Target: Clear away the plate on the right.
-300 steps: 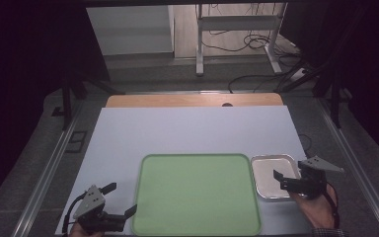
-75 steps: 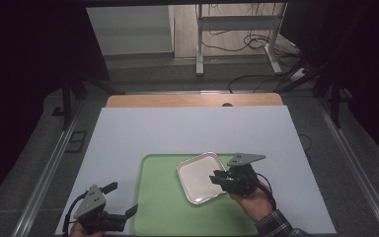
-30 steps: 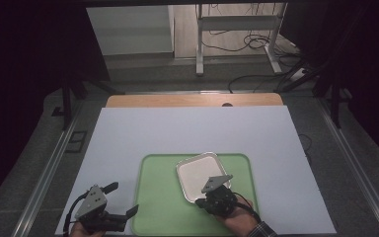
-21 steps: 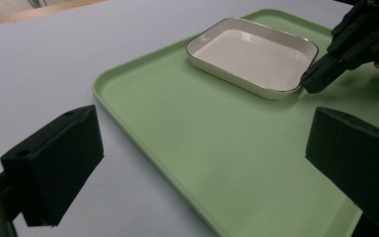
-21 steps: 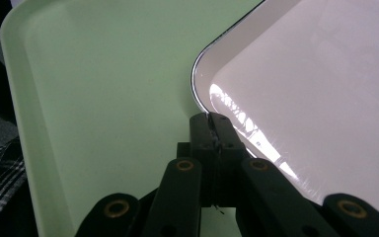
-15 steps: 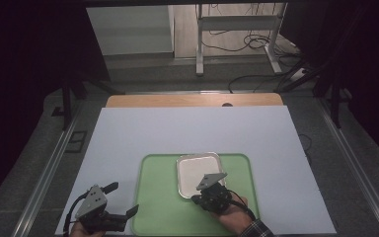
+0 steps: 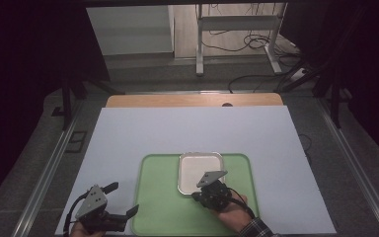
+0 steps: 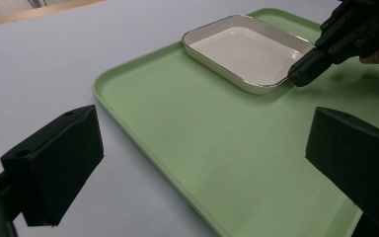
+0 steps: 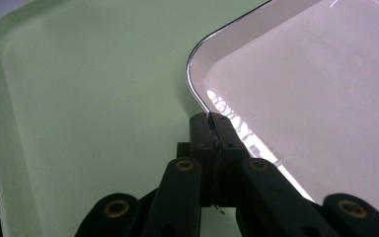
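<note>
Now: dish on tray, placing nearly done.
Dish sits at tray's far edge; right gripper clamped tight on its near rim, release left. Left gripper wide open, empty, beside tray's near-left corner on the counter.

My white dish with its dark rim lies flat on the green tray, toward its twelve o'clock edge.

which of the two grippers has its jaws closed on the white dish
The right gripper: its jaws pinch the near rim of the white dish on the green tray. The left gripper stands open beside the tray, holding nothing.
</note>
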### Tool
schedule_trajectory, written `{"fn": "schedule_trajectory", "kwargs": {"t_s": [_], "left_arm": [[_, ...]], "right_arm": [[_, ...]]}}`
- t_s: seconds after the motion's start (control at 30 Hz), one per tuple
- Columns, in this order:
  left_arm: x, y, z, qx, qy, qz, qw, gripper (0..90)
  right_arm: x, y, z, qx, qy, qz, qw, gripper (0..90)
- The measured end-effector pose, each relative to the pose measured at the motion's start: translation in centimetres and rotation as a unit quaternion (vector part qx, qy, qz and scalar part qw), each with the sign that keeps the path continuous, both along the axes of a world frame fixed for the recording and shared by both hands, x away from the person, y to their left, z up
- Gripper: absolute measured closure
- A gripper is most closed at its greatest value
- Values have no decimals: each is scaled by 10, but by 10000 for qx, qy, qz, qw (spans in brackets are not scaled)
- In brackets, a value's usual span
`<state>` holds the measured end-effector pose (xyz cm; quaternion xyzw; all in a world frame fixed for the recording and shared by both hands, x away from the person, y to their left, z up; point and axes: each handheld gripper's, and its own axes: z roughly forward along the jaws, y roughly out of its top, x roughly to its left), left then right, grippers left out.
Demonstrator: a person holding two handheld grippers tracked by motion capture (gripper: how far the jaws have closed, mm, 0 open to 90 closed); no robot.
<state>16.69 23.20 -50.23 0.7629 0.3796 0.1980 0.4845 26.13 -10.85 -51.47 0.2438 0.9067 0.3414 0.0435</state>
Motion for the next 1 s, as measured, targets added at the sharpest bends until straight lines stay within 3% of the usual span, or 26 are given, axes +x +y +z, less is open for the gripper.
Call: {"fn": "schedule_trajectory", "kwargs": {"t_s": [0.47, 1.0], "left_arm": [[0, 0, 0, -1, -7, -1, 10000, 11], [0, 0, 0, 8, -17, -1, 10000, 10]], "right_arm": [[-4, -1, 7, 126, -17, 7, 9999, 857], [-2, -13, 18, 254, -157, -171, 9994, 679]]}}
